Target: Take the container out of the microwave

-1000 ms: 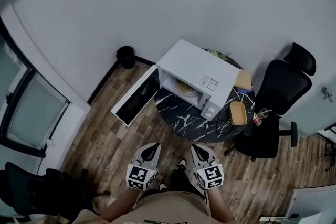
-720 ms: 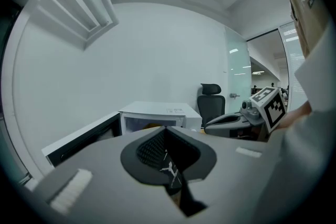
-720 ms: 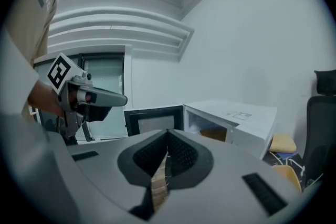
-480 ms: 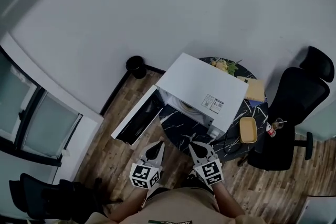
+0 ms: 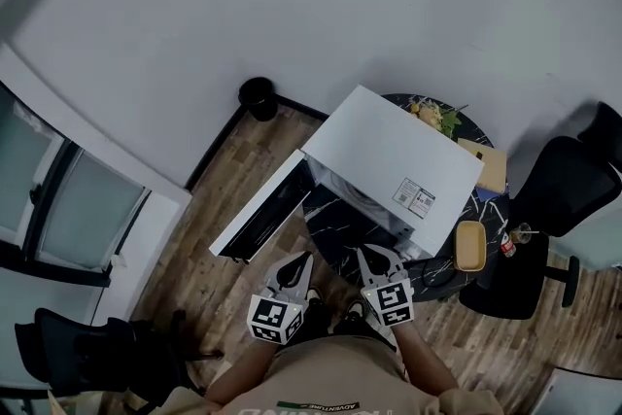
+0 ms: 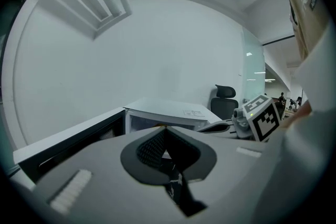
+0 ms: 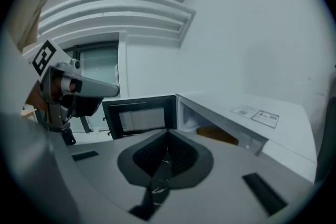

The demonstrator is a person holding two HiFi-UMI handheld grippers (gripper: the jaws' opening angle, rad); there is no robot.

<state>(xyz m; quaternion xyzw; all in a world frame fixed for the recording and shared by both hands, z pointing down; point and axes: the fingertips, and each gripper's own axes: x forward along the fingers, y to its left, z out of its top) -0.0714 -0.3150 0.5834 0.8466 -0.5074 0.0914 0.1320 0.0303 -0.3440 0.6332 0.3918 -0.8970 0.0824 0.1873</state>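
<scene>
A white microwave (image 5: 389, 157) stands on a round black marble table (image 5: 342, 234) with its door (image 5: 260, 212) swung open to the left. In the right gripper view an orange-brown container (image 7: 216, 135) shows inside the microwave's (image 7: 247, 118) cavity; from the head view the cavity is nearly hidden. My left gripper (image 5: 303, 259) and right gripper (image 5: 365, 254) hover side by side at the table's near edge, in front of the opening, both shut with nothing in them. The left gripper (image 6: 165, 129) view shows the microwave (image 6: 168, 113) ahead and the other gripper's marker cube (image 6: 262, 118) at right.
A yellow tub (image 5: 470, 246), a bottle (image 5: 506, 243), a cardboard box (image 5: 486, 166) and a plant (image 5: 437, 118) sit on the table beside and behind the microwave. A black office chair (image 5: 559, 199) stands at right, a black bin (image 5: 258, 97) by the wall, another chair (image 5: 87, 355) lower left.
The person has stepped closer: the microwave and table sit nearer below the head camera, and both grippers have moved up to the table's edge. Both stay shut.
</scene>
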